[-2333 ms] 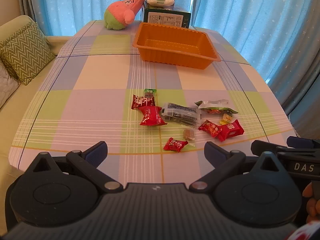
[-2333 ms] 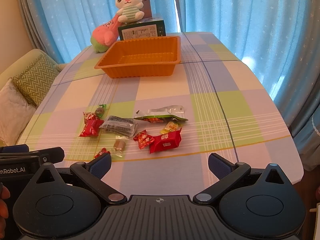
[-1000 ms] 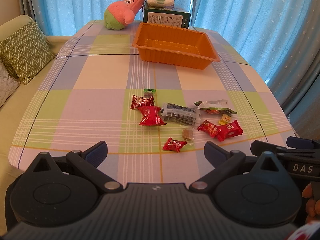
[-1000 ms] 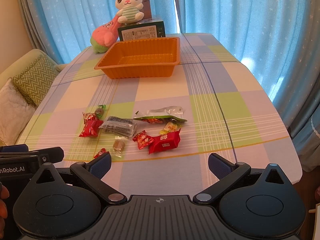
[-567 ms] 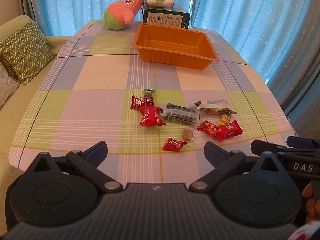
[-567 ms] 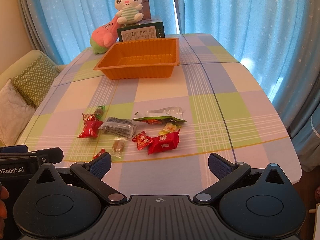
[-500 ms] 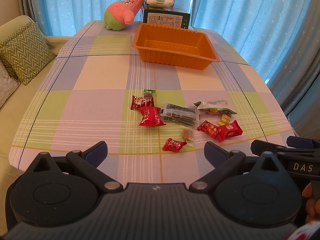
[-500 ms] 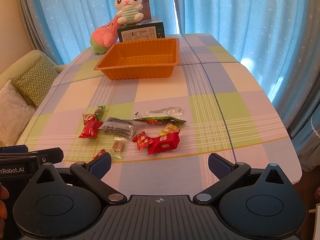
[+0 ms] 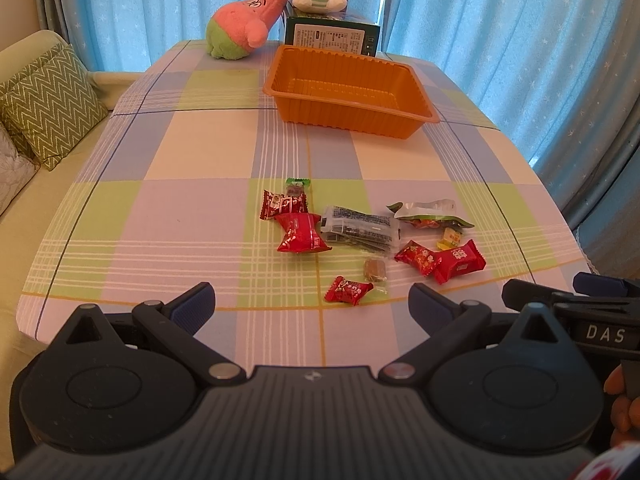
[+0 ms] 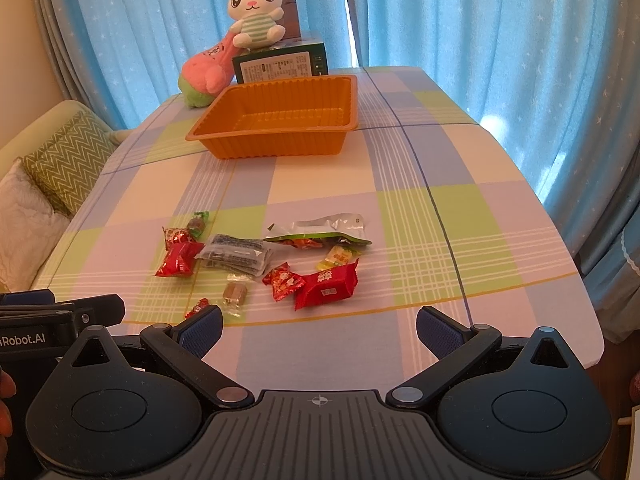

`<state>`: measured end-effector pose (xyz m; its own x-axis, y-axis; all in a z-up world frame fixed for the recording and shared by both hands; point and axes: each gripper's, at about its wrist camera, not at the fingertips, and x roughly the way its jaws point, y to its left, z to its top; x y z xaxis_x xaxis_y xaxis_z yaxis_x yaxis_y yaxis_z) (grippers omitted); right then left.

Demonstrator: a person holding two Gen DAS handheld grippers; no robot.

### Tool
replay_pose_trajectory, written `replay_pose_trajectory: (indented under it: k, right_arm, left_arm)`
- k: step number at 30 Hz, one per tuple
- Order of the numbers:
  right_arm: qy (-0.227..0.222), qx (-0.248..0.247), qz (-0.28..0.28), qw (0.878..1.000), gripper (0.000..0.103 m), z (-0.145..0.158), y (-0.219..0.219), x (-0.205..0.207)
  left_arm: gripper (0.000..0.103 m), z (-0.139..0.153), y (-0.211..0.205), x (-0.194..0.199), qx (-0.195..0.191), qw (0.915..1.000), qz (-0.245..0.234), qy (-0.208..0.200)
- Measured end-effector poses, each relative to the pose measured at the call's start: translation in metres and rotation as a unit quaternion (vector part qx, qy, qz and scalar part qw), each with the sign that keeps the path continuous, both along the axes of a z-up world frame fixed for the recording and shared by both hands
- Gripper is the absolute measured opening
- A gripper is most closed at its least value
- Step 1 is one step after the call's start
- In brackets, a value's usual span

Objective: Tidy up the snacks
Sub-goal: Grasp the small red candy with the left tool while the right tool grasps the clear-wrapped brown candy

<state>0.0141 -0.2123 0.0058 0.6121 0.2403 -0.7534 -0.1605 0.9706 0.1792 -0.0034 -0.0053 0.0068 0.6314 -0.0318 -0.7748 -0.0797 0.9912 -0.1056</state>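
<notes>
Left gripper (image 9: 310, 300) with jaws spread wide, holding nothing, poised above the near edge of the table (image 9: 192, 208). Right gripper (image 10: 318, 322) likewise wide and unloaded, at the same near edge.

Snacks scattered just ahead of both pairs of jaws, all resting on the checked cloth. Left wrist view: small red candy (image 9: 347, 290) directly ahead between the fingertips; brown wrapped sweet (image 9: 375, 270) just beyond it; red packet (image 9: 302, 234) and a smaller red wrapper (image 9: 280, 204) further ahead, left of centre; clear dark-printed pouch (image 9: 360, 230) ahead at centre; two red packets (image 9: 442, 261) touching, ahead of the right fingertip; green-and-silver bag (image 9: 430, 216) beyond those.

Right wrist view: the same small red candy partly hidden behind the left fingertip (image 10: 199, 330), only its tip visible; yellow sweet (image 10: 340, 257) shown more plainly here.

Orange tray (image 9: 352, 114) far ahead of both jaws, well apart from the snacks. Green box (image 10: 280, 66), white plush (image 10: 256, 12) on top of the box, and pink plush (image 9: 244, 24) behind the tray.

Each view catching the other gripper at its inner edge; part of a hand (image 9: 620, 400) visible at the right margin of the left view.
</notes>
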Motion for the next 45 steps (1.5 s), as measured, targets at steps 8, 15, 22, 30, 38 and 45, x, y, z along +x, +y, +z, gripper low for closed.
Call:
replay_pose_trajectory:
  k: [8, 15, 22, 30, 38, 45]
  right_arm:
    - [-0.002, 0.008, -0.015, 1.0, 0.102, -0.015, -0.007, 0.007]
    - [0.014, 0.019, -0.016, 1.0, 0.09, -0.036, -0.008, 0.022]
    - [0.034, 0.025, -0.018, 0.999, 0.087, -0.058, -0.007, 0.038]
    - [0.047, 0.028, -0.028, 0.998, 0.087, -0.07, -0.01, 0.049]
    - [0.049, 0.027, -0.015, 0.998, 0.087, -0.073, 0.001, 0.051]
    - [0.035, 0.035, 0.019, 0.999, 0.085, -0.069, 0.017, 0.046]
  left_arm:
    - [0.09, -0.022, 0.002, 0.012, -0.006, 0.9998, -0.006, 0.017]
    - [0.075, -0.057, -0.004, 0.036, -0.031, 0.9986, -0.024, 0.035]
    - [0.059, -0.085, -0.014, 0.06, -0.018, 0.9967, -0.07, 0.037]
    - [0.039, -0.098, -0.024, 0.071, 0.012, 0.9918, -0.123, 0.032]
    - [0.022, -0.098, -0.027, 0.07, 0.033, 0.9894, -0.137, 0.034]
    - [0.014, -0.089, -0.009, 0.065, 0.03, 0.9926, -0.114, 0.031]
